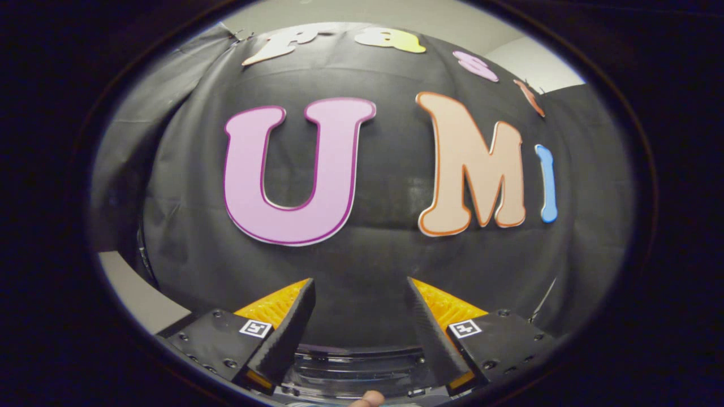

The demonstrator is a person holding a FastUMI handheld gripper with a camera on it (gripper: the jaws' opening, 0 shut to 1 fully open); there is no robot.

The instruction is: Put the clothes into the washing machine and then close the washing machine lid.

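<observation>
My gripper (361,285) is open, its two fingers spread wide with nothing between them. It points at the booth's black cloth wall (373,260), which lies straight ahead. Low between the finger bases I see a dark, shiny curved surface (356,373); I cannot tell if it belongs to the washing machine. A fingertip of a person (367,400) shows below that surface.
A pale surface (133,297) shows to the left of the fingers, below the cloth. A light wall (526,56) rises above the cloth at the back right.
</observation>
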